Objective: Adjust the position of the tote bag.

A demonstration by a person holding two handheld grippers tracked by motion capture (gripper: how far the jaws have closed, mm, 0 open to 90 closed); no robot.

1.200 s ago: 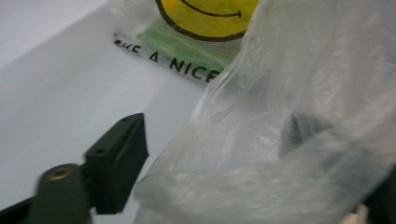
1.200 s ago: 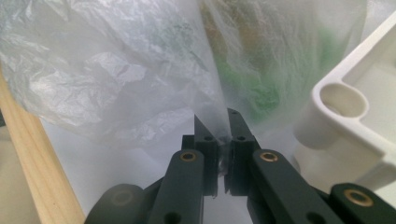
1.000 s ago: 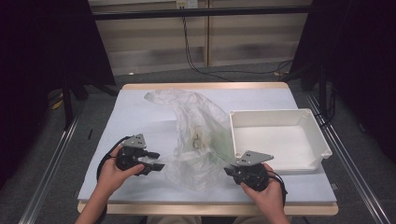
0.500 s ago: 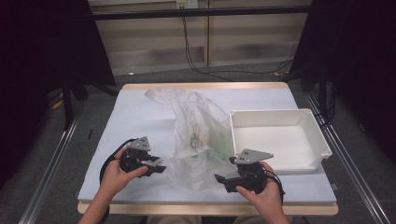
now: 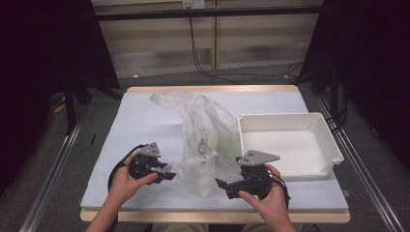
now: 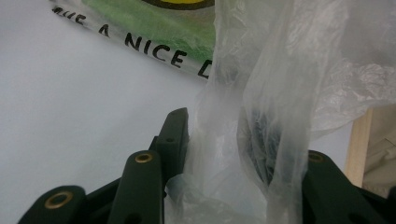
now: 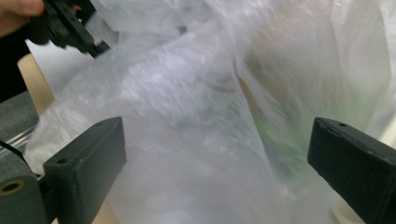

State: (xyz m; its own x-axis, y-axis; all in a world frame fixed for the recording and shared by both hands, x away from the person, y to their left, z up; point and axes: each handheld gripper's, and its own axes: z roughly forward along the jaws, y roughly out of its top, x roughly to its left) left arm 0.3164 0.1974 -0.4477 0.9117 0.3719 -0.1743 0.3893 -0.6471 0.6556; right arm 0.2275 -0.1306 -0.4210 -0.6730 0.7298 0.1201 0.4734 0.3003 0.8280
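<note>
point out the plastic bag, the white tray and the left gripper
plastic bag (image 5: 205, 130), high view, on its crumpled middle
white tray (image 5: 288, 118), high view, on its far rim
left gripper (image 5: 169, 175), high view, at the tips of its jaws where they meet the bag

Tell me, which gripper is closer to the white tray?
Right. The right gripper sits just off the white tray's near-left corner; the left gripper is beyond the plastic bag, gripping it.

Black capitals printed on the plastic bag (image 6: 299, 70), along the curved edge of a green patch: "A NICE" clear, cut-off letters before it, perhaps "…VE", and a "D" after it, the rest hidden by folds. No other legible writing.
</note>
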